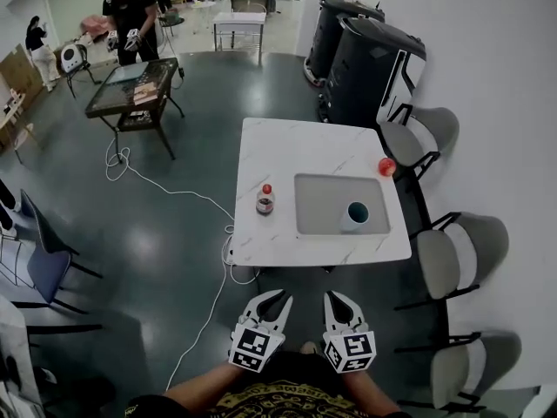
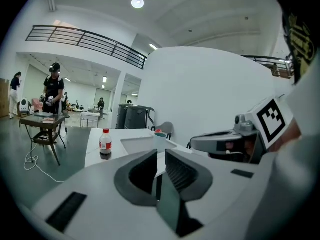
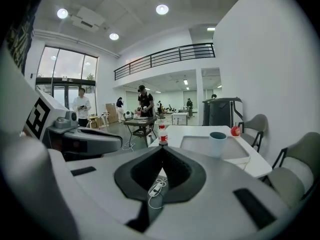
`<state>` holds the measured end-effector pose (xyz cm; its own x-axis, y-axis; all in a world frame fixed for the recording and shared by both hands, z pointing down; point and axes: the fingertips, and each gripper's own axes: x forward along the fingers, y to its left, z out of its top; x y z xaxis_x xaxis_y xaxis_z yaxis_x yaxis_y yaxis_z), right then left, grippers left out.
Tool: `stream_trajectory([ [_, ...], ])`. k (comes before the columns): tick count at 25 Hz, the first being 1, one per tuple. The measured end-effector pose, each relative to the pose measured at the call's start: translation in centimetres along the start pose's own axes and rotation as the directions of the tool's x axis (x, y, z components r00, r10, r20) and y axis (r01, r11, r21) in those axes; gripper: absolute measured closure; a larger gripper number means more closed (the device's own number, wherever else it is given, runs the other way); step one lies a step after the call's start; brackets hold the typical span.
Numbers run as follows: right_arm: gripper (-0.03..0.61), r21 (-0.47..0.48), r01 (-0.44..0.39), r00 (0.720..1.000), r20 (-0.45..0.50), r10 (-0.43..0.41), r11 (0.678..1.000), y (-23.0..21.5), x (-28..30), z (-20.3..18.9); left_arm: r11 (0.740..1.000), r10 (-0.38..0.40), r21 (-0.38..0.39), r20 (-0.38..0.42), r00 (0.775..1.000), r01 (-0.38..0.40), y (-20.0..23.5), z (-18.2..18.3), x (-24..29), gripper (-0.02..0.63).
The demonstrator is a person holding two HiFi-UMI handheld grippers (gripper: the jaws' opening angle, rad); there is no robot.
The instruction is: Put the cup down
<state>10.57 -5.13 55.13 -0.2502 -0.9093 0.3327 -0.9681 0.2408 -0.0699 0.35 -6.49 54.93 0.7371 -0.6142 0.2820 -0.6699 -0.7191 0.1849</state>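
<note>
Right gripper (image 1: 336, 296) level beside left gripper (image 1: 274, 298)

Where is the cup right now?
In the head view the cup stands on the grey tray on the right of the table, with the bottle to its left and a round red thing behind.

A large open lab hall: mezzanine railing (image 3: 165, 54), work tables (image 1: 270, 151), grey chairs (image 1: 439, 255), cable (image 1: 187, 192) trailing over the floor (image 1: 174, 259)

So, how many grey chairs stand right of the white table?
3 beside the table: far chair at its far corner, middle chair at its near corner, near chair past its front edge. Others may be out of frame.
</note>
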Motion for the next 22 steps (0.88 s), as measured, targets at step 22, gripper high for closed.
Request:
stream_trajectory([
  [22, 0.572, -0.076, -0.109, 0.994, 0.014, 0.110, 0.991, -9.7, -16.2, -2.8, 0.998, 0.036, 0.042, 0.000, 0.999, -0.036, -20.4, -2.0, 2.3, 0.558],
])
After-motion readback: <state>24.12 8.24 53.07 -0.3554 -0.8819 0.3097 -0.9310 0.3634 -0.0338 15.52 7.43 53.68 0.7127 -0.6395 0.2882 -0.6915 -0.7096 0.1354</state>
